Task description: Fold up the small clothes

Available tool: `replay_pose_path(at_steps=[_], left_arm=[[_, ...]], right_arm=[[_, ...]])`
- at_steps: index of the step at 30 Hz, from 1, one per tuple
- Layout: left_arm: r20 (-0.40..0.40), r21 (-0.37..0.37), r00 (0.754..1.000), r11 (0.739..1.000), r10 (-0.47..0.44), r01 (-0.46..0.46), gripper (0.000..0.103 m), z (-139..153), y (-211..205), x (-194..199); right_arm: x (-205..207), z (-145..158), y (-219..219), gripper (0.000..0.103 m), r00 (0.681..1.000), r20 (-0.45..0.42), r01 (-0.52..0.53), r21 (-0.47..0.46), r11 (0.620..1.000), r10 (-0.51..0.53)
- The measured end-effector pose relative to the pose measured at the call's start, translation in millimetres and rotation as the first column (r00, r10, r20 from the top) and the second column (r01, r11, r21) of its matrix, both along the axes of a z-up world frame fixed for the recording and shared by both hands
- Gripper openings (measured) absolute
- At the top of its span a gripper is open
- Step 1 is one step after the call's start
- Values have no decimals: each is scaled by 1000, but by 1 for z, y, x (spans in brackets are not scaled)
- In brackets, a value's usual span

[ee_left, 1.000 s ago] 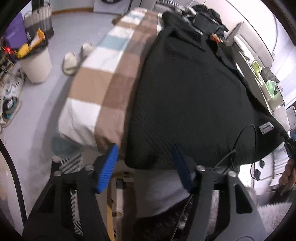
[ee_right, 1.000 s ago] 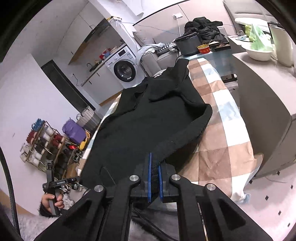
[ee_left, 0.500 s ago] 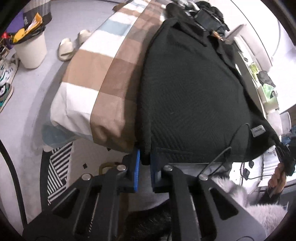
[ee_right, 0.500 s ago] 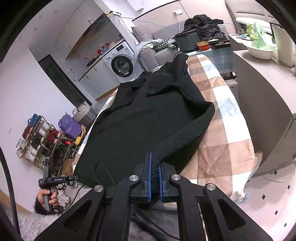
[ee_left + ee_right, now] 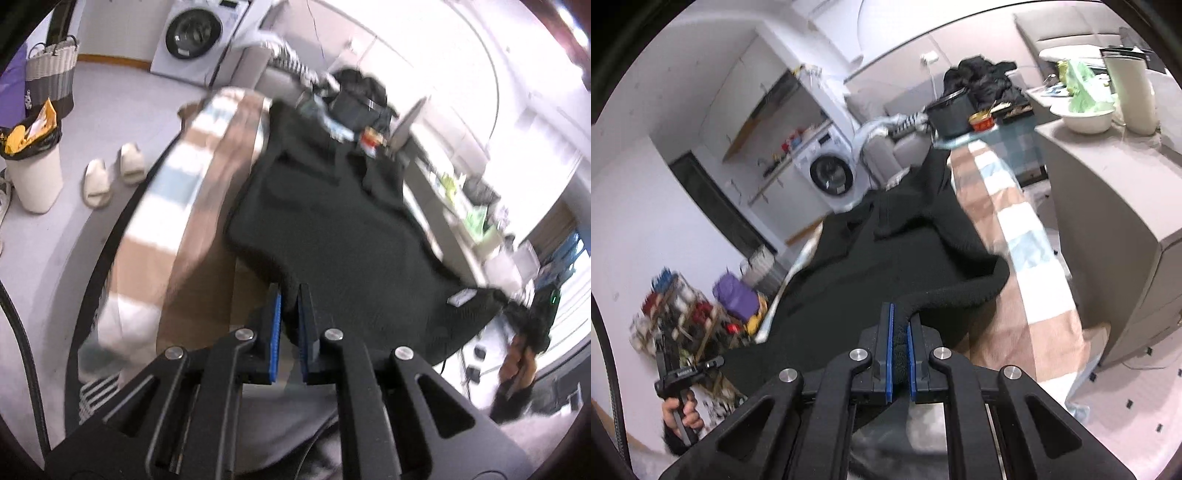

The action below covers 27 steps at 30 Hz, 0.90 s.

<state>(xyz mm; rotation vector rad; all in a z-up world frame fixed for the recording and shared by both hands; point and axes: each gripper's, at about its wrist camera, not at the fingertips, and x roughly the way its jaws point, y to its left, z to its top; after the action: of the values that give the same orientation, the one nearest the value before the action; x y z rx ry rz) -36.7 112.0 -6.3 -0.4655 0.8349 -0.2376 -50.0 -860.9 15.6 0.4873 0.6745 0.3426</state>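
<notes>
Black knit fabric dominates the left wrist view: the black garment (image 5: 332,236) lies spread along a worktop covered with a checked cloth (image 5: 177,206), and its near left corner is pinched between the narrow blue pads of the left gripper (image 5: 289,314). That corner is raised off the cloth, so the hem hangs in a curve. The bite looks shallow, right at the fabric's edge; a quick pull could let the corner slip out and the fold would collapse. The picture is blurred, so how deep the pads sit cannot be told.

From the right wrist view, the right gripper (image 5: 900,338) is clamped on the opposite near corner of the black garment (image 5: 886,266), the rolled hem arching away from it. If the two corners travel unevenly, the fold could skew. A dragging garment might also pull the checked cloth (image 5: 1030,258) off the edge or nudge the black pot (image 5: 951,114) at the far end.
</notes>
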Motion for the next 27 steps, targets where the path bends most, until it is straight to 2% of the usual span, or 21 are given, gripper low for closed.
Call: replay_pose_path(at_steps=[2,7,11,14,22,27], left_arm=[[54,-31,998,999,36,-35,5,12,7,10],[156,-39,985,996,80,-75,5,36,15,38],[206,-46,973,994,103,-96,5,51,17,67],[235,-21,965,993,117,-115,5,58,16,91],[231,-15,962,989,146,-146,5,59,22,169],[178,-28,968,984,176,-173,5,38,30,224]], right_arm=[[4,5,-6,6,999,27,27,23,999,-27],[21,23,-6,6,993,105,45,37,998,-49],[38,36,0,6,985,159,55,34,998,-60],[54,43,5,6,978,192,70,33,997,-75],[112,44,-8,6,968,190,150,81,985,-164],[155,36,-14,6,966,158,192,84,978,-203]])
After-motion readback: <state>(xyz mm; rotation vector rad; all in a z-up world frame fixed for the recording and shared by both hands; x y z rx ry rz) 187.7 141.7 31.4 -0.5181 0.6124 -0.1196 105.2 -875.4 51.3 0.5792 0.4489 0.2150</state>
